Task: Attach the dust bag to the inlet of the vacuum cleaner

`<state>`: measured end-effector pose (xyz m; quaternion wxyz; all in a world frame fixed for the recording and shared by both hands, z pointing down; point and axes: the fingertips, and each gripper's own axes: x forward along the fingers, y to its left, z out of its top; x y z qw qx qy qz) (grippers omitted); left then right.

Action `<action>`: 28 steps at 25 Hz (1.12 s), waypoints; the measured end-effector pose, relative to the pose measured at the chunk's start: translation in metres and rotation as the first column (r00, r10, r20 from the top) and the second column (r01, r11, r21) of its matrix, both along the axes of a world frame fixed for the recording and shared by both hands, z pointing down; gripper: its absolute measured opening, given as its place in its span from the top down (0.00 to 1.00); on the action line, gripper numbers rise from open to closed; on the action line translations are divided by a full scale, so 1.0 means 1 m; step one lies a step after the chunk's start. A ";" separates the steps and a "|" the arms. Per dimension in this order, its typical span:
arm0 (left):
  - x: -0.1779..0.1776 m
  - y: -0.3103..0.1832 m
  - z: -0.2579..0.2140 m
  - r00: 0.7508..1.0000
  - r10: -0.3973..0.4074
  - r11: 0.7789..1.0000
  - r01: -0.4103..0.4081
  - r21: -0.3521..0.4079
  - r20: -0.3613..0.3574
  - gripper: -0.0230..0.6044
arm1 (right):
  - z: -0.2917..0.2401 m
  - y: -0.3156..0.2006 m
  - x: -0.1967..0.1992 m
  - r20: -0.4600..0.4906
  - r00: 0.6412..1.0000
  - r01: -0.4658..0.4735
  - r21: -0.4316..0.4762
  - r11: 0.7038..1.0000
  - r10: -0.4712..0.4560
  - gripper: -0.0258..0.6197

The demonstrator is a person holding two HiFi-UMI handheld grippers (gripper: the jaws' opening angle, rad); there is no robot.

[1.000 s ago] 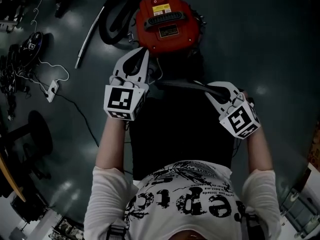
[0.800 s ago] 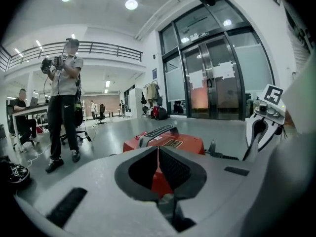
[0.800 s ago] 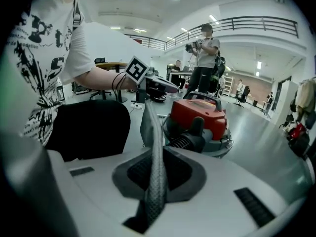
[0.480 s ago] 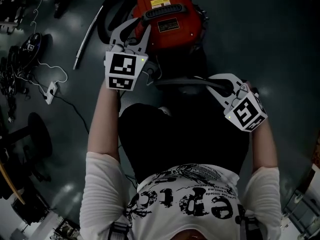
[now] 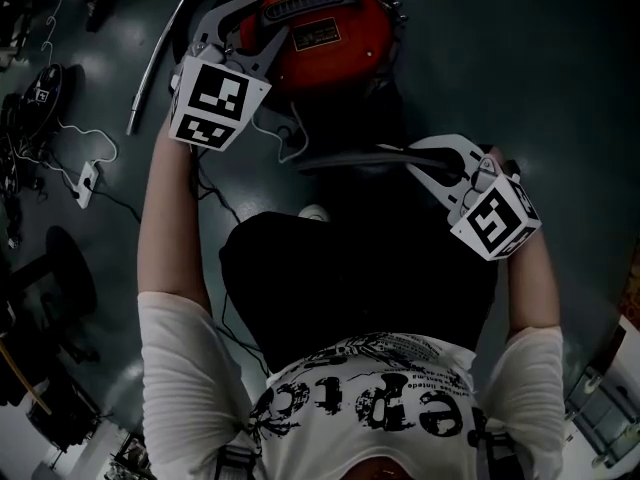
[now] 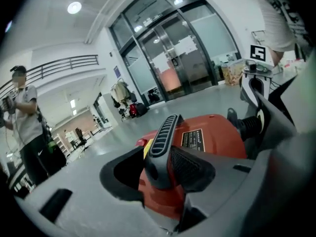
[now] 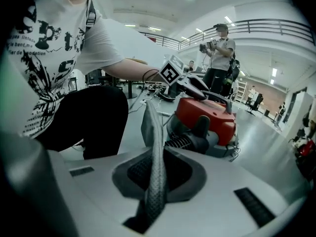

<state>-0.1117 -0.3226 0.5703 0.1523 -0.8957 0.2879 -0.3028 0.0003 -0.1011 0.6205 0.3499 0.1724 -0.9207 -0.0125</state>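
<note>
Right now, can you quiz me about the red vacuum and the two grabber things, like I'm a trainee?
1. True or false: the right gripper is shut on the grey dust bag.
2. What stands between the left gripper's jaws? A) a hose B) the black handle C) nothing
3. Fill in: the vacuum cleaner's body is ___.

Key: 1 true. 2 B; those jaws have just been opening and stand apart around the handle. 3 red.
</note>
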 end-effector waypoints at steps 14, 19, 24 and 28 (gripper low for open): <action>0.018 -0.003 0.006 0.986 0.151 0.988 -0.149 -0.034 0.072 0.73 | 0.016 -0.013 0.013 -0.077 0.995 0.063 0.074 0.995 -0.057 0.92; 0.019 -0.003 0.002 0.987 0.152 0.988 -0.150 -0.028 0.054 0.73 | 0.019 -0.023 0.015 -0.170 0.982 0.101 0.142 0.985 -0.076 0.90; 0.019 -0.005 0.001 0.991 0.132 0.991 -0.131 -0.013 0.030 0.73 | 0.018 -0.029 0.014 -0.165 0.986 0.049 0.144 0.988 -0.025 0.89; 0.019 -0.004 0.002 0.992 0.125 0.992 -0.124 -0.031 0.037 0.73 | 0.015 -0.031 0.011 -0.146 0.987 -0.048 0.140 0.989 0.069 0.89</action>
